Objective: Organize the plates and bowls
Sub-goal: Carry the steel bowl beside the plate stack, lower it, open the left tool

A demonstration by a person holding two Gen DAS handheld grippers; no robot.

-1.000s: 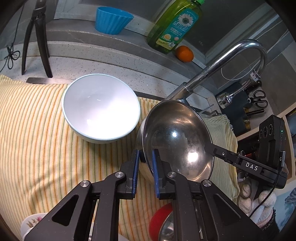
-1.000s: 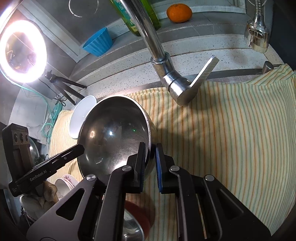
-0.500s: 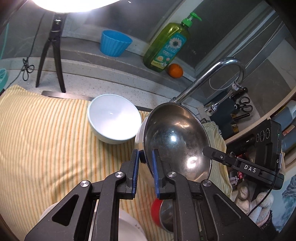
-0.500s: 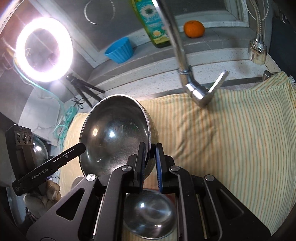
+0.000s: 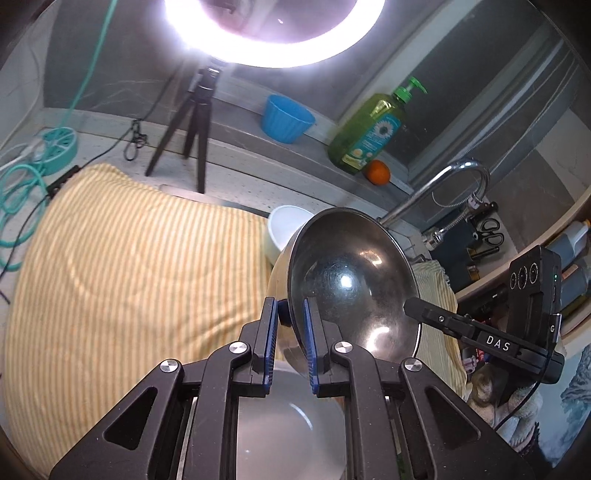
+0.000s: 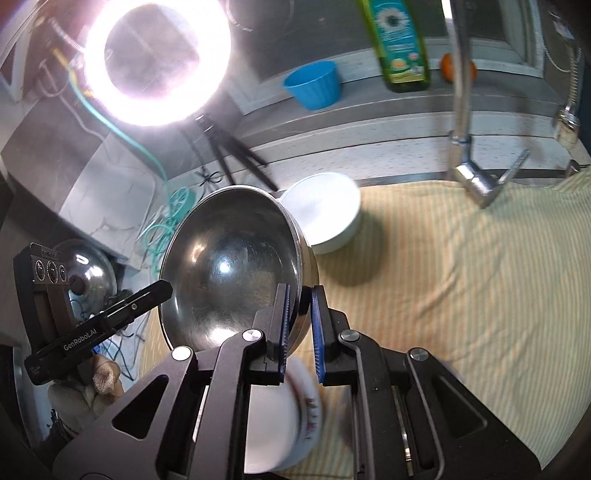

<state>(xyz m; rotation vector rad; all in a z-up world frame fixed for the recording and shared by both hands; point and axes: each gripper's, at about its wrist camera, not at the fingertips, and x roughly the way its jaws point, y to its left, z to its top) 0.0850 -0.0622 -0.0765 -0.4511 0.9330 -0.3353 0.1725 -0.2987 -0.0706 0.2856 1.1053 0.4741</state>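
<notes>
Left wrist view: both grippers, left (image 5: 289, 341) and right (image 6: 300, 325), have their jaws clamped on opposite rims of the steel bowl (image 5: 351, 284), held tilted above the striped cloth (image 5: 129, 280), white bowl (image 5: 286, 227) just behind.

Ring light (image 5: 273, 33) w/ tripod (image 5: 192, 125), soap btl (image 5: 369, 133), orange (image 5: 378, 172), faucet (image 5: 443, 184), striped cloth (image 5: 129, 277)

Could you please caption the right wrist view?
Right hand-held gripper clamps the steel bowl's rim above striped cloth.
</notes>
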